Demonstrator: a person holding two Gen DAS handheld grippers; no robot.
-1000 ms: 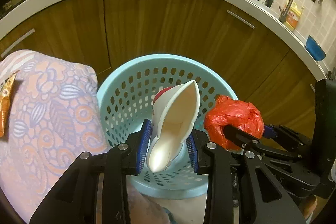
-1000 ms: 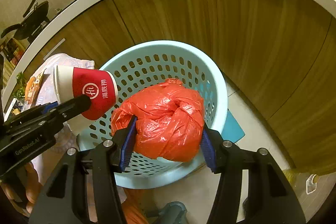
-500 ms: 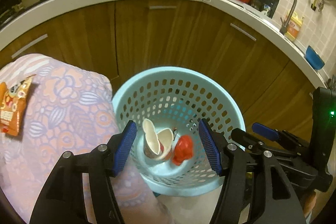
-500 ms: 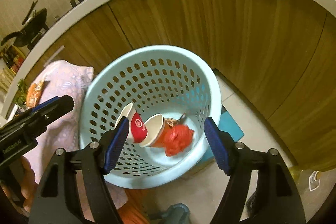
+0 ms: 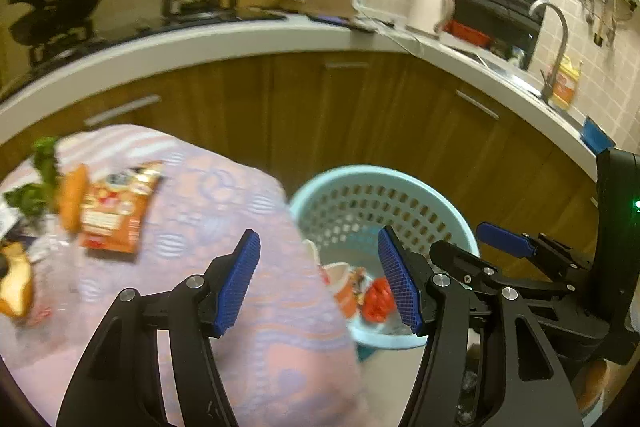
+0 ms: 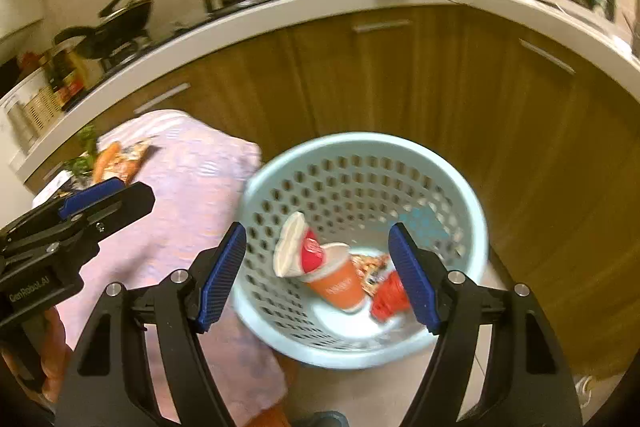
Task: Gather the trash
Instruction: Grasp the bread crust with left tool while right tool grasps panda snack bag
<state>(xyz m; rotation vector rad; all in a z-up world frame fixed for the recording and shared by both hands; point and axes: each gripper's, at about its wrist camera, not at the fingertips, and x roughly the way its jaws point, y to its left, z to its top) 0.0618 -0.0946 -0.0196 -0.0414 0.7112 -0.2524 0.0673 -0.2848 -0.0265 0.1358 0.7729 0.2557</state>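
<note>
A pale blue perforated basket [image 6: 472,215] [image 5: 404,187] stands on the floor by the wooden cabinets. Inside it lie a crushed red-and-white paper cup [image 6: 298,247], an orange cup [image 6: 336,281] and a red plastic bag [image 6: 390,297] [image 5: 378,301]. My right gripper [image 6: 320,275] hangs open above the basket with nothing between its blue pads. My left gripper [image 5: 320,281] is open and empty too, over the table's corner beside the basket. On the floral tablecloth [image 5: 224,211] lie an orange snack wrapper [image 5: 116,215], a carrot [image 5: 72,199] and green leaves [image 5: 40,167].
A white countertop [image 5: 240,39] curves above the cabinets, with a wok, a pot, a kettle and a sink tap on it. A bread piece [image 5: 16,283] lies at the table's left edge. The left gripper's fingers [image 6: 104,199] show in the right wrist view.
Both grippers let go: the paper cup and the red bag dropped into the basket. Both then rose and drew back, and the left view swung toward the table.
</note>
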